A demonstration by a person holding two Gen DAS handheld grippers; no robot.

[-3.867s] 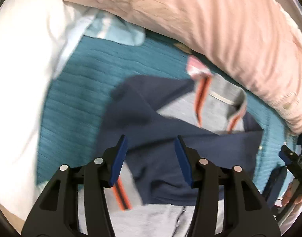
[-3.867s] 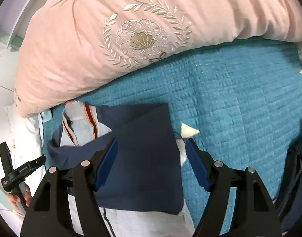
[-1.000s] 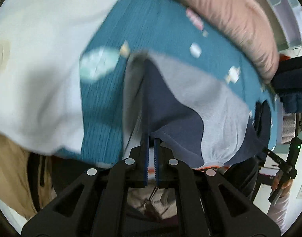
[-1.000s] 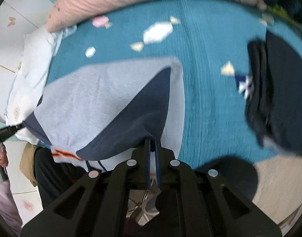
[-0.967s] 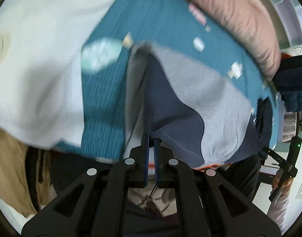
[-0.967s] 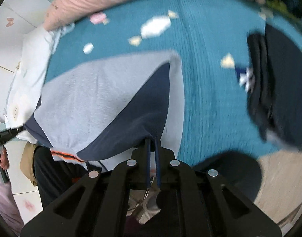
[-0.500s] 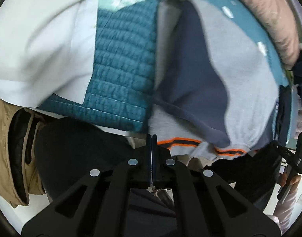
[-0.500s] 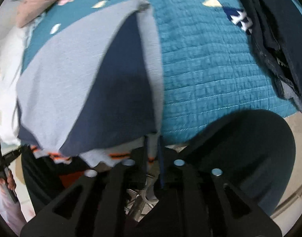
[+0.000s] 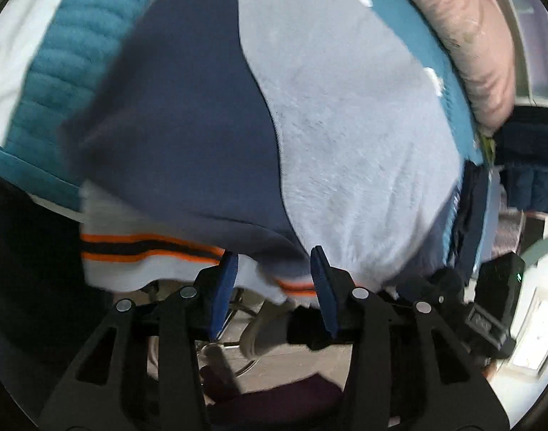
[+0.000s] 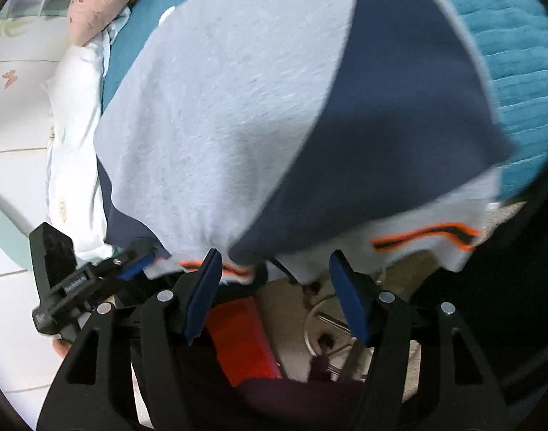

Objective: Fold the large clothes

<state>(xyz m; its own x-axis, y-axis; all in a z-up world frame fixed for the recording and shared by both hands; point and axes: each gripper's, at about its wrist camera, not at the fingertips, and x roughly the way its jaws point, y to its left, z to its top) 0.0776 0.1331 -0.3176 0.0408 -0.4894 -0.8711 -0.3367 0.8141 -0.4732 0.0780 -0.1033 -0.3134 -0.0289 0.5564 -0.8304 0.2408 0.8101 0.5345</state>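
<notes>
A grey and navy sweatshirt (image 9: 345, 125) with orange-striped hems lies folded on the teal bed cover (image 9: 58, 72); its hem hangs over the bed's near edge. My left gripper (image 9: 272, 273) is open, its jaws apart just below the hanging hem. The sweatshirt fills the right wrist view (image 10: 238, 107) too. My right gripper (image 10: 274, 276) is open, jaws wide apart under the hem, holding nothing. The left gripper (image 10: 130, 265) shows at the lower left of the right wrist view.
A pink pillow (image 9: 471, 36) lies at the back of the bed. Dark folded clothes (image 9: 525, 151) sit at the right. White bedding (image 10: 76, 125) lies at the left. Floor and a metal chair base (image 10: 331, 330) show below the bed edge.
Both grippers were shut on the sweatshirt's hem half a second ago; both have opened and let it go. The hem now hangs loose over the bed edge.
</notes>
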